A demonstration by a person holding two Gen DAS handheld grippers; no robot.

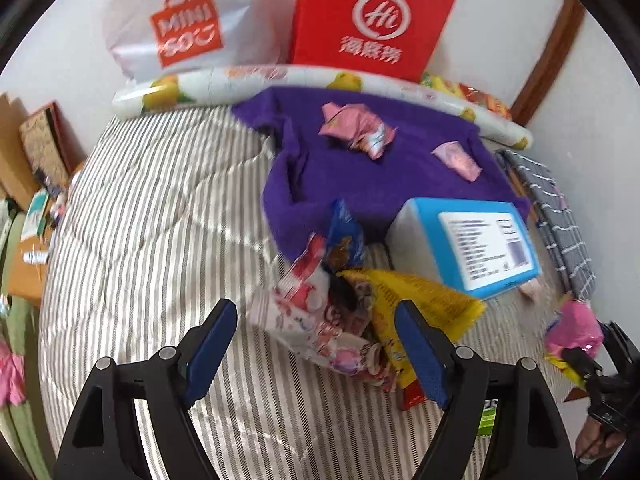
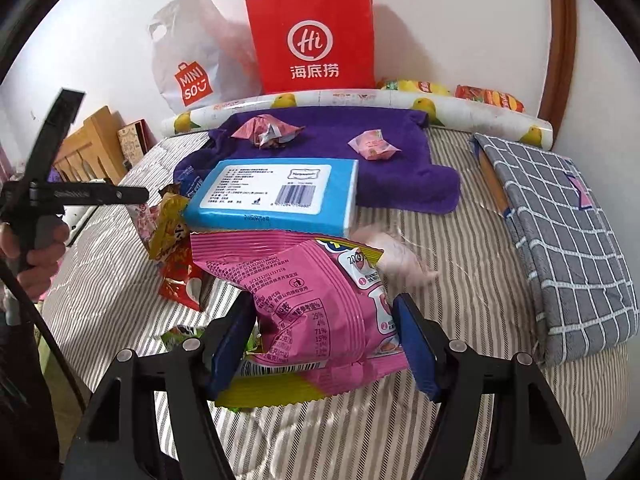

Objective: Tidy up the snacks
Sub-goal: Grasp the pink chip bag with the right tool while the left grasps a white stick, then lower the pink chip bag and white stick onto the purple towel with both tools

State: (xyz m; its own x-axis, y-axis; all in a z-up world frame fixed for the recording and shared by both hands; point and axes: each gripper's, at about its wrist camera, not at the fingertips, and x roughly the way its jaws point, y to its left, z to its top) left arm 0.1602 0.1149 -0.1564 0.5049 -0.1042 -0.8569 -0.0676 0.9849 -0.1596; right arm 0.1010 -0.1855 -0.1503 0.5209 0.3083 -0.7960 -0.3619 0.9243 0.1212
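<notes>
My right gripper [image 2: 322,304] is shut on a pink snack bag [image 2: 320,280], its blue pads pressing both sides; the bag hangs tilted above the striped quilt [image 2: 440,420]. That bag also shows at the far right of the left wrist view as a pink bag [image 1: 576,326]. My left gripper [image 1: 314,312] is open, hovering just above a pile of snacks: a white-and-red packet [image 1: 308,312], a yellow packet [image 1: 424,296] and a blue packet [image 1: 346,236]. Nothing is between its pads. Two crumpled pink wrappers [image 1: 356,128] [image 1: 458,160] lie on a purple towel [image 1: 400,184].
A blue tissue pack [image 2: 276,192] lies by the pile, half on the towel. Against the wall stand a red paper bag [image 2: 312,40], a white shopping bag [image 2: 188,56] and a lemon-print roll [image 2: 360,100]. A grey checked bundle [image 2: 560,232] occupies the bed's right side.
</notes>
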